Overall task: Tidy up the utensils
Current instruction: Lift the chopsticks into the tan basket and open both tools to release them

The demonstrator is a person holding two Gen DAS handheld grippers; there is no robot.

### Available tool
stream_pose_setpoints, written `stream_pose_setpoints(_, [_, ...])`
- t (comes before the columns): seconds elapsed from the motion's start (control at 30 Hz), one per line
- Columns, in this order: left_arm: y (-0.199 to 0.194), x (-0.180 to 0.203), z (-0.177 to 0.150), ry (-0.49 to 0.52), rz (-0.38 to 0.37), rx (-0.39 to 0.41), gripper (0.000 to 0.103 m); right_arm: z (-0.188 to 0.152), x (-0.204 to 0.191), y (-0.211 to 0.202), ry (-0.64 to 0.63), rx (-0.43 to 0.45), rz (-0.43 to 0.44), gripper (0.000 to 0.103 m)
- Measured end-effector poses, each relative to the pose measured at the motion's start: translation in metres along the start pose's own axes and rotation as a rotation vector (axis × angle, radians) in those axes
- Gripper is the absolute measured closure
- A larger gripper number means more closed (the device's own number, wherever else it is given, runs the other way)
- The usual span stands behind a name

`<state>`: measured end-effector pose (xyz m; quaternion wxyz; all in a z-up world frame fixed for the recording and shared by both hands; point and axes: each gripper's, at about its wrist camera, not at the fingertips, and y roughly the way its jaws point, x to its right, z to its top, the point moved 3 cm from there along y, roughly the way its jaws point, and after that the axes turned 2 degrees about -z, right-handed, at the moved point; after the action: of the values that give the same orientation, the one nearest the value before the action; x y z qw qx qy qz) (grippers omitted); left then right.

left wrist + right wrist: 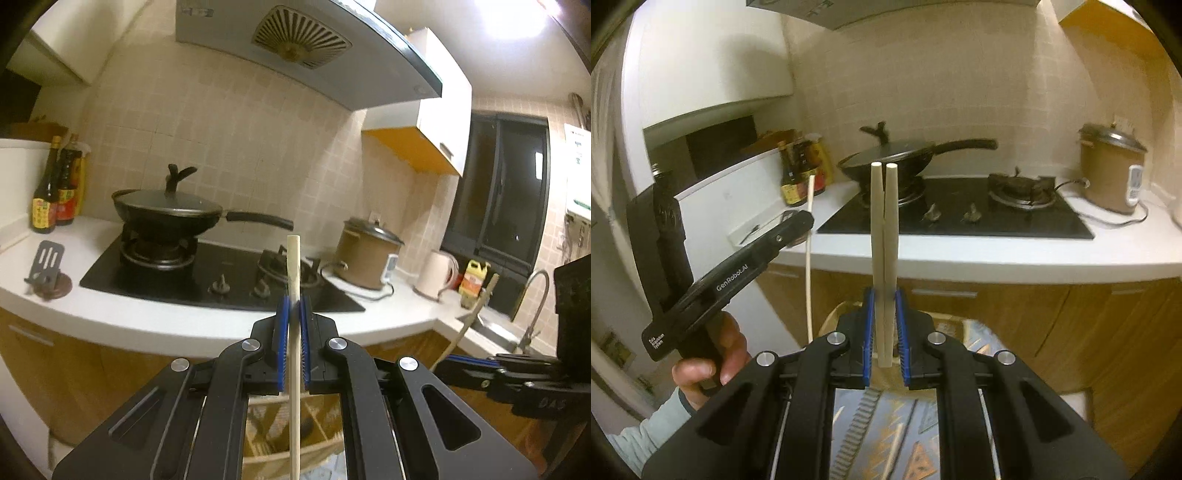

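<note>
Your left claw (294, 306) is pinching a single pale chopstick (293, 280), its blue pads pressed against the stick, which stands upright and runs down past the lower edge of the view. Your right claw (885, 295) is pinching a pair of chopsticks (884, 221) side by side, upright, their blunt ends topmost and their lower ends just showing between the pads. Both claws are held in the air in front of the worktop (997, 258), clear of its front edge. From the right wrist view your left hand (709, 358) shows gripping the handle of the left tool. On the worktop behind, a lidded black wok (168, 212) sits on the left burner of the hob (207, 273), sauce bottles (55, 188) stand toward the left end, and a brown rice cooker (365, 254) stands toward the right.
</note>
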<state>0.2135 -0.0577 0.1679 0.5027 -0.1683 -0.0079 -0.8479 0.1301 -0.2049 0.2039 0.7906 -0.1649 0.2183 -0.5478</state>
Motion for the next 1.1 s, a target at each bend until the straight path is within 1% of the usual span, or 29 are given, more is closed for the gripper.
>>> stream_pose_setpoints(0.17, [0.024,-0.01,0.002,-0.044,0.008,0.018,0.099,0.006,0.016,0.014,0.006,-0.005,-0.043,0.093])
stream_pose_setpoints(0.3, [0.04,-0.02,-0.003,-0.073,0.022,0.013,0.099,0.002,0.026,0.027,0.004,-0.015,-0.074,0.093])
stream_pose_setpoints(0.43, [0.05,-0.026,-0.009,-0.078,0.047,0.023,0.099,-0.003,0.034,0.04,0.001,-0.021,-0.097,0.093])
stream_pose_setpoints(0.57, [0.054,-0.025,-0.017,-0.033,0.132,0.077,0.099,-0.008,0.041,0.051,0.011,-0.033,-0.1,0.093])
stream_pose_setpoints(0.7, [0.054,-0.017,-0.027,0.011,0.182,0.125,0.099,-0.012,0.044,0.061,-0.005,-0.044,-0.12,0.093])
stream_pose_setpoints(0.87, [0.054,-0.007,-0.036,0.066,0.216,0.149,0.099,-0.018,0.043,0.072,-0.022,-0.065,-0.127,0.093])
stream_pose_setpoints(1.1, [0.055,-0.005,-0.053,0.091,0.205,0.125,0.098,-0.026,0.041,0.083,-0.021,-0.1,-0.113,0.093])
